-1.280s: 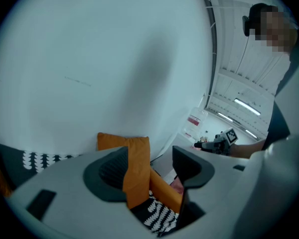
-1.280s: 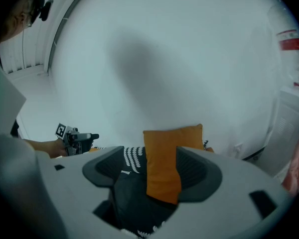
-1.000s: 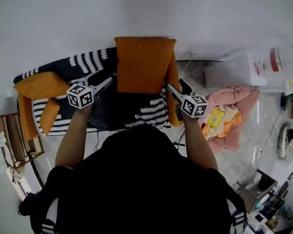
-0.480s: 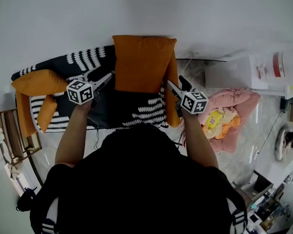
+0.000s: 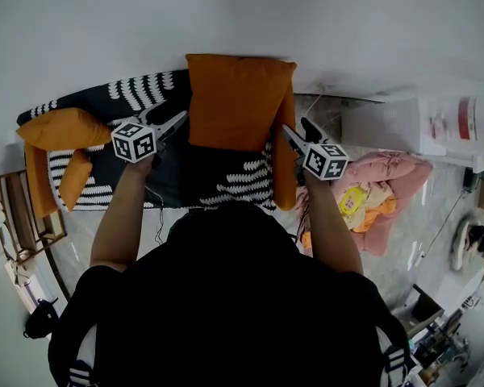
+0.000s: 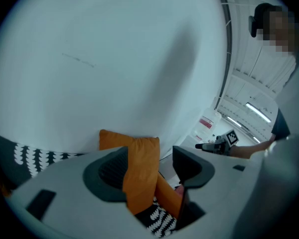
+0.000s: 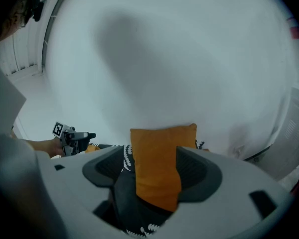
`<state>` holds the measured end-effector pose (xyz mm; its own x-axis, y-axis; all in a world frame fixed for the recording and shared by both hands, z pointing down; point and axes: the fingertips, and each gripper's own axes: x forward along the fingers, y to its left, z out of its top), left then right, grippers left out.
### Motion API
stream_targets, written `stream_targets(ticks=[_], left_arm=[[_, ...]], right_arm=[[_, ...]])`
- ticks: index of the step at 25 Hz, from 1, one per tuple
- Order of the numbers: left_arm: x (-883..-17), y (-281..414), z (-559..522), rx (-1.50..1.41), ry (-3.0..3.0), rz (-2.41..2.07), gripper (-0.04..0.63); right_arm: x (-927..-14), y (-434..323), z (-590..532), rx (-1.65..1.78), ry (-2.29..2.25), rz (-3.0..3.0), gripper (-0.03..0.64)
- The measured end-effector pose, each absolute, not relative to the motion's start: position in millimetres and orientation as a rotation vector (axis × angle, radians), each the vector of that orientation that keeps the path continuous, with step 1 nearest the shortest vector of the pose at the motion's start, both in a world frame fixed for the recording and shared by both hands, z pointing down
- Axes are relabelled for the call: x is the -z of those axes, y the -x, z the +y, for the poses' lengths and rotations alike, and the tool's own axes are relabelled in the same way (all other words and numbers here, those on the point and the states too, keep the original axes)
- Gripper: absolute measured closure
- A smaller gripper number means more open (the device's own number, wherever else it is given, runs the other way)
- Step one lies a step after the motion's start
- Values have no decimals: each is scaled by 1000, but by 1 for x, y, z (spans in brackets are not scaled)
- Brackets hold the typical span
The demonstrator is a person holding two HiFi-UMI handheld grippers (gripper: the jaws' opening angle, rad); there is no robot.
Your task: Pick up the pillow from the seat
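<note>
Orange pillow now bracketed closer by left gripper and right gripper, fingers spread wide, nothing pinched, ready to clamp.

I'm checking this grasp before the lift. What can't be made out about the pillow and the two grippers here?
1. Lower edge of the pillow: in both gripper views, covered by each gripper's own body.
2. Whether the left gripper or right gripper presses the pillow: in each gripper view the pillow overlaps one pad, so contact there is unclear.
3. Front of the seat: in the head view, hidden by the person's torso.
</note>
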<state>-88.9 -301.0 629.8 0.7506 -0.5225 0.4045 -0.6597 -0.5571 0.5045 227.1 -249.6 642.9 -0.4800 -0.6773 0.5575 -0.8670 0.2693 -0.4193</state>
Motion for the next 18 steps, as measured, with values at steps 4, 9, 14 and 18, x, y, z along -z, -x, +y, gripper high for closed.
stream_targets(ticks=[4, 9, 14, 18], left_arm=[[-635, 85, -308, -278, -2283, -887, 308], [-644, 81, -318, -291, -2269, -886, 307], [-659, 80, -326, -311, -2241, -892, 304], [-665, 79, -333, -309, -2226, -903, 304]], right_arm=[[-650, -232, -261, -1025, -1415, -2267, 285], [-659, -237, -276, -1039, -1406, -2262, 285], [-673, -242, -288, -1062, -1404, -2246, 285], [-680, -246, -294, -1082, -1409, -2238, 285]])
